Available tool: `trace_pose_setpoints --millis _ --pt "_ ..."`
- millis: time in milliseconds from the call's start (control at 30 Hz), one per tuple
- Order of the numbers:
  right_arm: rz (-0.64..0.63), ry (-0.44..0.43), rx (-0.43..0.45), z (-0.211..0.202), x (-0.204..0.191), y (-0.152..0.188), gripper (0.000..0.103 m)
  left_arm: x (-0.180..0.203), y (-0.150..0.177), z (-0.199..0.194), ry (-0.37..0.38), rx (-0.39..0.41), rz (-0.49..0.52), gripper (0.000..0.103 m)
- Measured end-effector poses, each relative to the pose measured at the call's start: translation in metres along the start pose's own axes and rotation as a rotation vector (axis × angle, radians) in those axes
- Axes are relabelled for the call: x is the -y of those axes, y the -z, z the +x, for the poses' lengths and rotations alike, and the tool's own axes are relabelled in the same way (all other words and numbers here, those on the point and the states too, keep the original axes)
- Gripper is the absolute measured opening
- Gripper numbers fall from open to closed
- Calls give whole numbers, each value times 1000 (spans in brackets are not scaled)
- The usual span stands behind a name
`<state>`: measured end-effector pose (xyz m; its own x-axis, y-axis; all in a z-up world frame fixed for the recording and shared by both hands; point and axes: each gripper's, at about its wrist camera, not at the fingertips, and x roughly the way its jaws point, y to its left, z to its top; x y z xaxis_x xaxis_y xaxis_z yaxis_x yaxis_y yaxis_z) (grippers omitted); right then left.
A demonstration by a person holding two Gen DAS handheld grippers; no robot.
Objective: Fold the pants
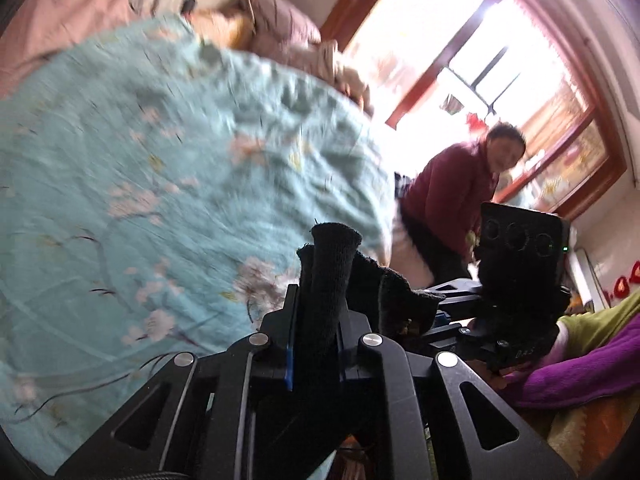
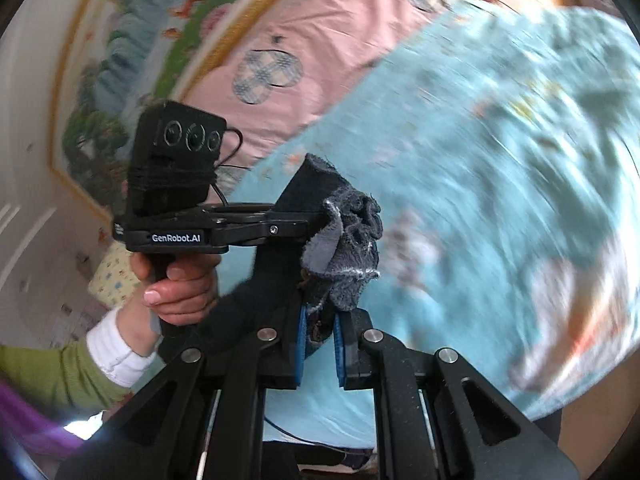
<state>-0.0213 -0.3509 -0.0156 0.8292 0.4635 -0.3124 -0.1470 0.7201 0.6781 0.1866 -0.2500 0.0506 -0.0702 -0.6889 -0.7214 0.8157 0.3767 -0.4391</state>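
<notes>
Pants (image 2: 344, 248) hang bunched and dark in both of my tools, lifted above the bed (image 1: 140, 168) with its teal flowered cover. My left hand-held gripper (image 1: 320, 280) has its jaws nearly together with a fold of dark cloth standing up between them; my right hand-held gripper (image 2: 320, 344) pinches a frayed grey-blue edge between its blue pads (image 2: 301, 344). I judge this the pick-up step, before any fold is laid. Next I'd want to draw the two grips apart to spread the cloth, then lower it flat on the bed. Another person (image 1: 452, 196) stands beyond the bed.
</notes>
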Motion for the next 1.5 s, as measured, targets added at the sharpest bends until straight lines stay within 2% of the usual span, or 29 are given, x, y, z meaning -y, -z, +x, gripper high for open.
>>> trace_pose_setpoints --millis 233,400,667,933,1200,1500 --pt "-114 -159 -19 29 -52 -14 13 2 34 -69 -65 165 -50 12" --pt "-150 -244 -80 58 -74 -12 13 -7 64 -96 -91 235 -114 11" --pt "-163 -330 -182 110 -97 2 13 -34 121 -131 -133 332 -245 11" --pt "-185 -334 -275 156 -111 27 13 -68 175 -141 -166 371 -376 11" --pt "-223 -297 -370 196 -117 53 13 -101 223 -135 -195 383 -509 11" --pt "-281 -251 -456 225 -124 71 16 -122 256 -131 -207 399 -616 10"
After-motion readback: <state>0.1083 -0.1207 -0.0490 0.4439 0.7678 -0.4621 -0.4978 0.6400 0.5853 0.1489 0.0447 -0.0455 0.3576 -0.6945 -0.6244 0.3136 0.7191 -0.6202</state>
